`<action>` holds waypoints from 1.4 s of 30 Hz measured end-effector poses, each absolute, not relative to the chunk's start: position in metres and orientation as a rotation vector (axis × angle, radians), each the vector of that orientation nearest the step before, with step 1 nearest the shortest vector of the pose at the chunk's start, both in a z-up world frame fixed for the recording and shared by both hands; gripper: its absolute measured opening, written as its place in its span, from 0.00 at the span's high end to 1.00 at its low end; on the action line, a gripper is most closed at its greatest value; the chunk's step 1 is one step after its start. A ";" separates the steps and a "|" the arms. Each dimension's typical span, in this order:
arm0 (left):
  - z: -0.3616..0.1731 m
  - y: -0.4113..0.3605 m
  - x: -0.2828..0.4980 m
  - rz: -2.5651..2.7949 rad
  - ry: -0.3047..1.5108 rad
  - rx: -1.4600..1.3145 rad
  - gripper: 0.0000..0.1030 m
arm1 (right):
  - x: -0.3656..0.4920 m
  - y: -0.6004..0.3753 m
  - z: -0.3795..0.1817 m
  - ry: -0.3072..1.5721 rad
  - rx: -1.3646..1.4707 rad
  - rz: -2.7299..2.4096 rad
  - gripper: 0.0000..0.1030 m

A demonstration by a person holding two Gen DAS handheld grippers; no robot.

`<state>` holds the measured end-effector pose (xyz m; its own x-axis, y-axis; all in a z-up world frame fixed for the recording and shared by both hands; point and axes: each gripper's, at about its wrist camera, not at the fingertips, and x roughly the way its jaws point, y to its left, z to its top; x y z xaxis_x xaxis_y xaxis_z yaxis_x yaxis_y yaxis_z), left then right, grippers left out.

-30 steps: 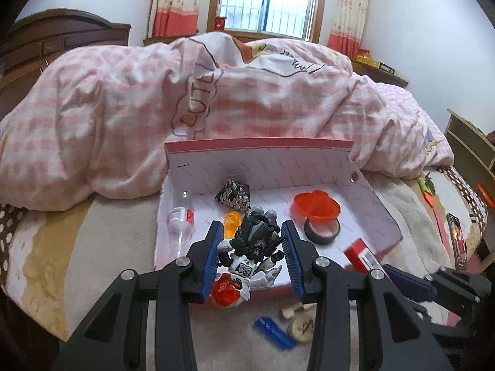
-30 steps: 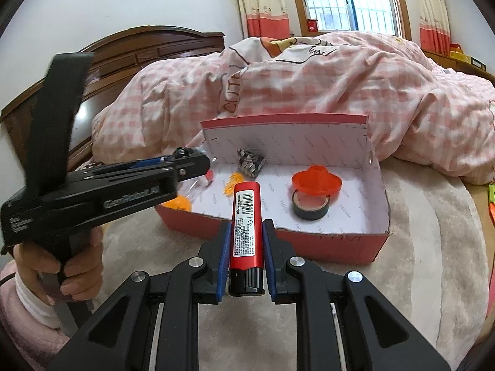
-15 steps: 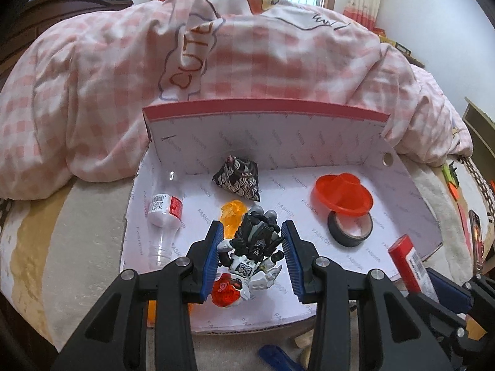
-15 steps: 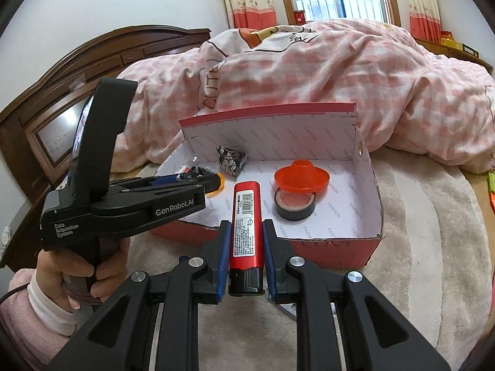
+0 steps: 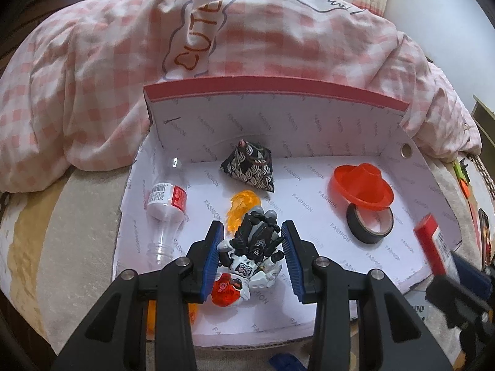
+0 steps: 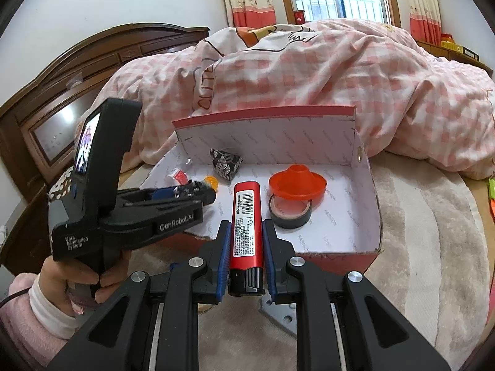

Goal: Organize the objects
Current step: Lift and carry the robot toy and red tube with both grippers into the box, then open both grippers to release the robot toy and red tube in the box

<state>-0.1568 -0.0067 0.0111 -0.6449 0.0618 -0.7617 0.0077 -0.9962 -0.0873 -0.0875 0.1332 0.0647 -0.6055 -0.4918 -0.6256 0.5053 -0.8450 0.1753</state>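
The toy robot (image 5: 253,256), black and white with a red-orange part at its near end, is pinched between the blue pads of the left gripper (image 5: 252,256) and is held over the near left part of the box (image 5: 278,102), inside its near edge. The red cylinder (image 6: 246,219), barcoded and black-capped, is clamped upright between the narrowly set pads of the right gripper (image 6: 246,249), just in front of the box's near edge toward its right side. The left gripper's handle is seen gripped by a hand (image 6: 77,281) in a pink sleeve. Farther in, a clear plastic bottle (image 5: 165,213) is laid along the left wall, and an orange translucent piece (image 5: 243,208) is seen just beyond the toy. Toward the right wall, a roll of black tape (image 5: 369,224) is lying flat, with a red-orange funnel (image 5: 360,190) resting against its far side. A dark patterned pouch (image 5: 249,167) is set near the back wall. Behind the box, a pink checked quilt (image 5: 278,40) is heaped on the bed.
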 end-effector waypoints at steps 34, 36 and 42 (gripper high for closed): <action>0.001 0.000 -0.144 2.840 -0.071 -1.324 0.53 | -0.152 0.133 0.045 -0.021 1.056 -2.461 0.80; 0.003 0.001 -0.140 2.829 -0.081 -1.314 0.51 | -0.152 0.135 0.045 -0.027 1.051 -2.466 0.80; 0.013 0.008 -0.127 2.822 -0.038 -1.262 0.43 | -0.151 0.137 0.050 -0.034 1.020 -2.472 0.80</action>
